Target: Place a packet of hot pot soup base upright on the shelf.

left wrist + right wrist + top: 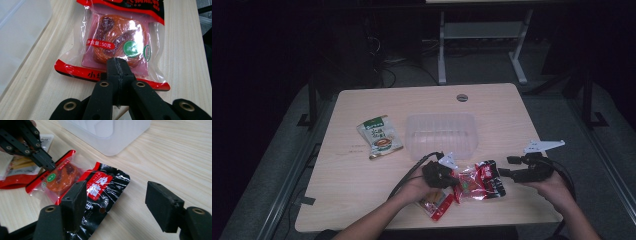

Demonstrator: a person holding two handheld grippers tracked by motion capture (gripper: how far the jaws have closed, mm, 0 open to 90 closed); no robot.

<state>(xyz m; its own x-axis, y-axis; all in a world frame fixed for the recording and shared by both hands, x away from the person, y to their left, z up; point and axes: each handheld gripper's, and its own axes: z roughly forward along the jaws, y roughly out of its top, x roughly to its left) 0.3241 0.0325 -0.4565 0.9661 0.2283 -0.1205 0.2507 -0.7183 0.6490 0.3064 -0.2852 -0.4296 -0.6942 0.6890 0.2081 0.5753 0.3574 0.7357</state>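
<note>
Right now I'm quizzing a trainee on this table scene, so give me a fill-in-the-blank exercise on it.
1. The left gripper has its jaws ____ over the red-edged snack packet.
2. The right gripper has its jaws ____.
3. The clear plastic container holds ____.
4. The green soup packet lies to the container's ____ in the high view.

Missing words: shut; open; nothing; left

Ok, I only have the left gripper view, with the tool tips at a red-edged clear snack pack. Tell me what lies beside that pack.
Observer: A black-and-red packet lies right beside it, on the side of the right tool.
Operator: Give me that tool's state.
Observer: Open, with one jaw over the black-and-red packet and the other over bare table.
Operator: Name anything farther left on the table.
Observer: A green packet lies flat, just left of the clear plastic box.
</note>
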